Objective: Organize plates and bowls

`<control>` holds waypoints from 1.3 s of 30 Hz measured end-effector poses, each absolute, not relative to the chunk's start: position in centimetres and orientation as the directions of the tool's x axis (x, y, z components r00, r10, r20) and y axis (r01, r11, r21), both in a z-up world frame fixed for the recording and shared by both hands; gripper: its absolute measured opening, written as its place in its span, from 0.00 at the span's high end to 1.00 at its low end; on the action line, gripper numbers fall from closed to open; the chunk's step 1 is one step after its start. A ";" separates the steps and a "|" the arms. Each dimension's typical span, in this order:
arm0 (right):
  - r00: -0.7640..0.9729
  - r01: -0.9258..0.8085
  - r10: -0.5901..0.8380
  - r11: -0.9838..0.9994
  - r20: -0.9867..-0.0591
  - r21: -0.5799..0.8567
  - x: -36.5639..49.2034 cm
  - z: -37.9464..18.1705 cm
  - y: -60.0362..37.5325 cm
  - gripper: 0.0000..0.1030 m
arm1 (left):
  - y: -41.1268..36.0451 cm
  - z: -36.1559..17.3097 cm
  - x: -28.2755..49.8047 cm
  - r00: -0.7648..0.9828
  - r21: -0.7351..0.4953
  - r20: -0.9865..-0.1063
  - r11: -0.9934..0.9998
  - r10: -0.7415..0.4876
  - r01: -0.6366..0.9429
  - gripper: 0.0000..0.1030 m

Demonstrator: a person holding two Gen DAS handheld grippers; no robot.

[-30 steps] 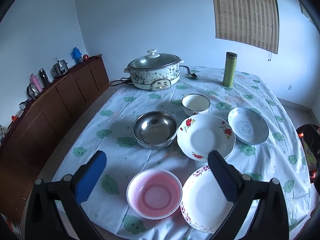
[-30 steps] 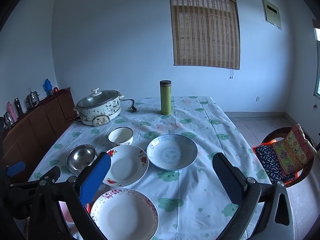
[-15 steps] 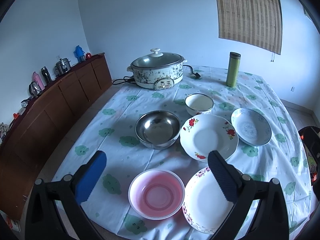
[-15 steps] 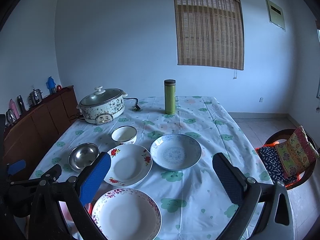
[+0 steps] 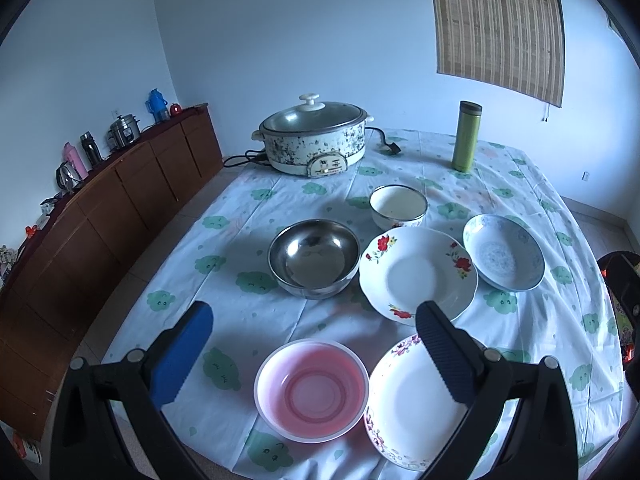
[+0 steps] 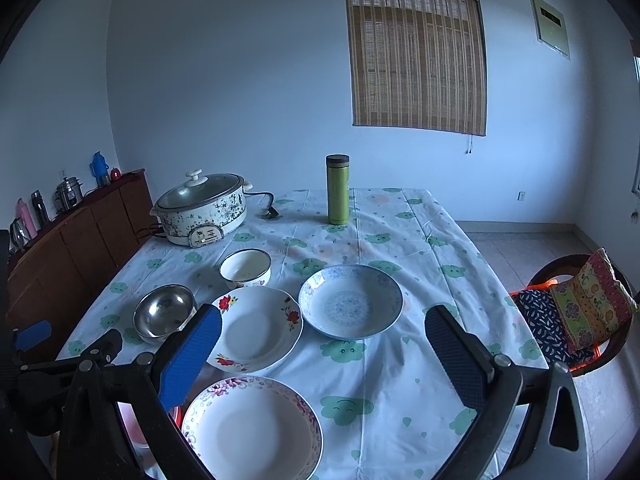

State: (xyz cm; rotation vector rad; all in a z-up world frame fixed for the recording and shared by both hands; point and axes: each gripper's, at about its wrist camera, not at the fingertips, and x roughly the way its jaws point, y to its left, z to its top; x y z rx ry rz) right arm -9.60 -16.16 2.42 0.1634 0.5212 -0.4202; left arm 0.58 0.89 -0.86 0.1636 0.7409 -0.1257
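Three plates [image 5: 418, 276] — three bowls [image 5: 314, 256]

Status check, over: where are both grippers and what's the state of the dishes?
Left gripper open, empty. Right gripper open, empty. Three bowls, three plates unstacked on the tablecloth, pink bowl nearest left. Nothing blocking.

pale blue walls, bamboo blind [image 6: 416, 52], wooden sideboard [image 5: 100, 232], tiled floor [image 6: 528, 244], cushioned chair [image 6: 576, 312]

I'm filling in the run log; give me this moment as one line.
phase: approach | left gripper: open, above pink bowl | right gripper: open, empty | steel bowl, plates: untouched on table
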 end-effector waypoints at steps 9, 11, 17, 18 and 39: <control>0.785 0.428 -0.345 0.903 -0.515 0.046 -9.5 2.3 -16.2 0.00 | 0.9 -0.9 0.7 0.731 0.104 -0.680 0.980 -0.056 0.172 0.00; 0.785 0.428 -0.345 0.903 -0.515 0.046 -9.4 2.3 -16.2 0.00 | 0.9 -1.0 0.7 0.732 0.103 -0.679 0.980 -0.056 0.172 0.00; 0.786 0.424 -0.341 0.904 -0.516 0.049 -9.4 2.2 -16.2 0.00 | 0.8 -1.2 0.8 0.726 0.103 -0.685 0.979 -0.058 0.175 0.00; 0.786 0.423 -0.338 0.905 -0.517 0.050 -9.4 2.1 -16.1 0.01 | 0.9 -1.4 1.0 0.725 0.103 -0.687 0.979 -0.058 0.175 0.00; 0.743 0.406 -0.297 0.912 -0.599 0.052 -8.7 -1.1 -17.2 0.01 | 3.5 -4.3 1.3 0.682 0.120 -0.731 0.979 -0.025 0.164 0.00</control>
